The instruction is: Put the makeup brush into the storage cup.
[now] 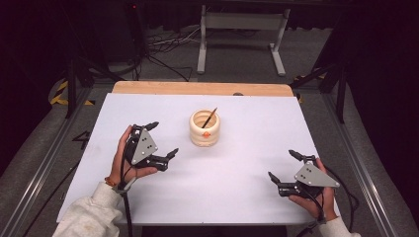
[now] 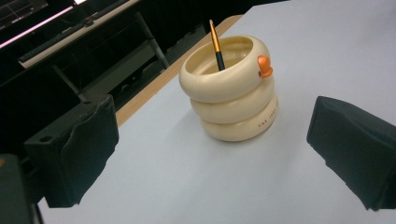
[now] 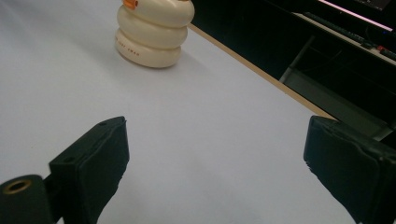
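Observation:
A cream ribbed pot (image 1: 204, 128) with an orange knob on its rim stands upright near the middle of the white table. A dark pencil with an orange band (image 1: 209, 117) leans inside it. In the left gripper view the pot (image 2: 232, 88) and pencil (image 2: 216, 45) sit ahead, between and beyond the jaws. My left gripper (image 1: 163, 138) is open, left of the pot and apart from it, holding nothing. My right gripper (image 1: 283, 165) is open at the near right, far from the pot (image 3: 154, 31).
The white sheet (image 1: 237, 173) covers a wooden tabletop whose bare strip (image 1: 202, 88) shows along the far edge. A white metal stand (image 1: 242, 29) and cables lie on the floor beyond. Dark frame rails run along both sides of the table.

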`<state>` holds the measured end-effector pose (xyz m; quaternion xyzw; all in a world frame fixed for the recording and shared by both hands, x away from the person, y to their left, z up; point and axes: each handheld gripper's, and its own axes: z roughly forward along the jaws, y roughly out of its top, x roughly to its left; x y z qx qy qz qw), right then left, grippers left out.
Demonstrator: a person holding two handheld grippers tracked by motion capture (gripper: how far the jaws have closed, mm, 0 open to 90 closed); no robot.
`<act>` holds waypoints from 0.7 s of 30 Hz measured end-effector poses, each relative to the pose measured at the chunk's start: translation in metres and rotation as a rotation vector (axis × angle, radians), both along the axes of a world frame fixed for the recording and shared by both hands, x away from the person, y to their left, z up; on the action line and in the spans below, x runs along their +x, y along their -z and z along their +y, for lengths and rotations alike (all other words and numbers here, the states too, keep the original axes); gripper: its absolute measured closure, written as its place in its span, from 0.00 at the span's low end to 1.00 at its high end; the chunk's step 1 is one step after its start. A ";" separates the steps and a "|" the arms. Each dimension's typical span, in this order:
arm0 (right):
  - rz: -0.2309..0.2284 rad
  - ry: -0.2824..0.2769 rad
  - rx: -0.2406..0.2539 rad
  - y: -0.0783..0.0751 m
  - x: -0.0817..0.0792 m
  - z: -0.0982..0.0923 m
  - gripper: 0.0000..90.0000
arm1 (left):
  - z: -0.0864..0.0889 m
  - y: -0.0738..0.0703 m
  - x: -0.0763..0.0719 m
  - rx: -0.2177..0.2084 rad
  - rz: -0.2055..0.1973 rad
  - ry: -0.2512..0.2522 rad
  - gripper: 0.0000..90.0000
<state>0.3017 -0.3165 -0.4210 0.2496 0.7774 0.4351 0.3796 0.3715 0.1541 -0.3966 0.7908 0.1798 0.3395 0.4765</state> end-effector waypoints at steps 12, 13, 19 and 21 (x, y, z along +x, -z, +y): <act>-0.005 0.001 0.002 -0.001 -0.001 0.001 0.08 | 0.016 0.008 -0.014 0.003 0.005 -0.014 0.03; -0.007 0.001 0.002 -0.001 -0.001 0.001 0.08 | 0.017 0.009 -0.015 0.003 0.004 -0.013 0.03; -0.007 0.004 0.003 -0.001 -0.001 0.000 0.08 | 0.024 0.014 -0.021 0.014 0.015 -0.013 0.03; -0.009 0.004 0.004 -0.001 -0.001 0.000 0.08 | 0.026 0.016 -0.022 0.012 0.020 -0.014 0.04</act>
